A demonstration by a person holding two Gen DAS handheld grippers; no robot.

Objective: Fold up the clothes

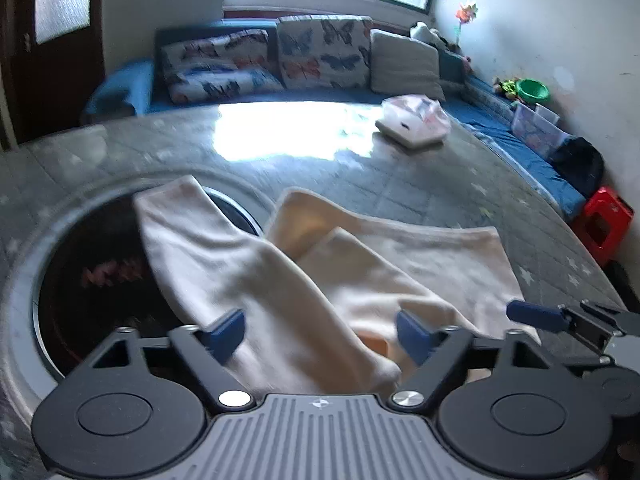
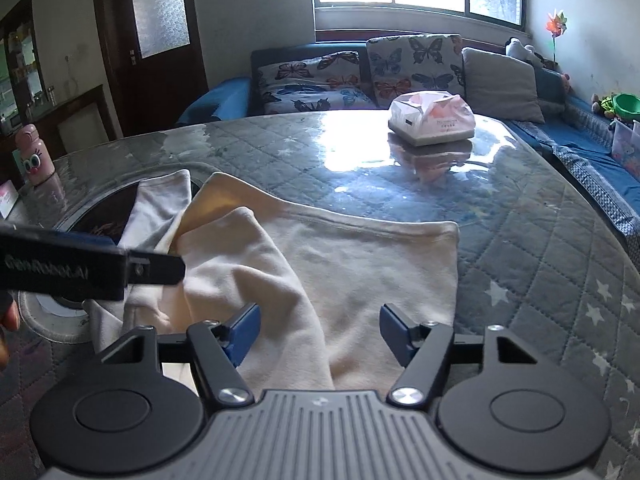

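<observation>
While laid on table: cream garment [image 2: 360,272] was spread on the quilted table cover [image 2: 540,240].
Long axis: sleeves [image 1: 208,248] pointed away, toward the sofa [image 2: 400,64].
Left gripper [image 1: 320,336]: held wide apart, empty.
Right gripper [image 2: 320,332]: likewise spread, nothing gripped.

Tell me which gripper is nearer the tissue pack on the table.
Right, though only slightly. The right gripper sits over the cream garment roughly in line with the tissue pack; the left gripper is further left, by the dark round inset.
</observation>
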